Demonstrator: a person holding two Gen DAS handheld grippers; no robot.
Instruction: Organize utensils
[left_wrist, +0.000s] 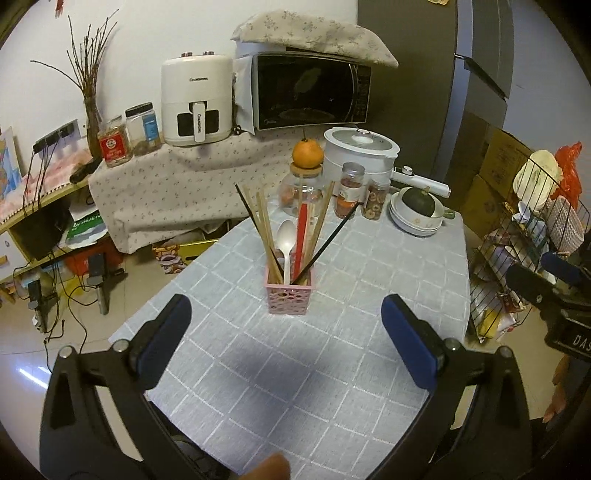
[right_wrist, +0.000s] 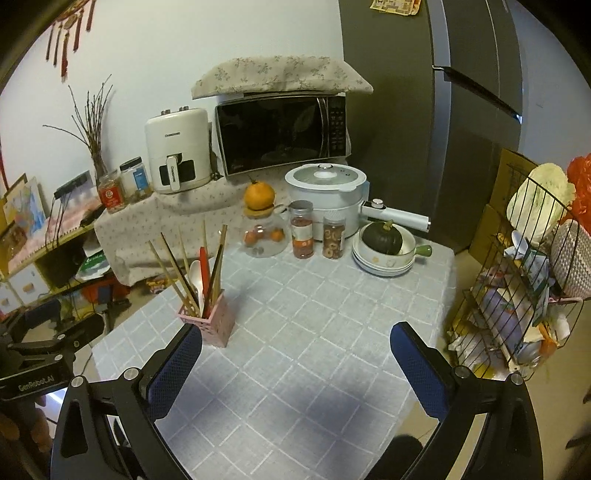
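A pink perforated utensil holder (left_wrist: 289, 295) stands on the grey checked tablecloth (left_wrist: 295, 369). It holds several wooden and black chopsticks (left_wrist: 264, 225), a white spoon (left_wrist: 286, 240) and a red utensil (left_wrist: 301, 236). My left gripper (left_wrist: 286, 314) is open and empty, just in front of the holder. In the right wrist view the holder (right_wrist: 210, 321) stands by the left finger. My right gripper (right_wrist: 295, 339) is open and empty over bare cloth (right_wrist: 314, 332), to the right of the holder.
At the table's far end stand a glass jar topped with an orange (left_wrist: 307, 155), two spice jars (left_wrist: 351, 190), a white cooker (left_wrist: 360, 151) and stacked bowls with a dark squash (left_wrist: 419, 206). A wire rack (right_wrist: 517, 288) stands to the right. A microwave (left_wrist: 310, 92) and air fryer (left_wrist: 195, 103) are behind.
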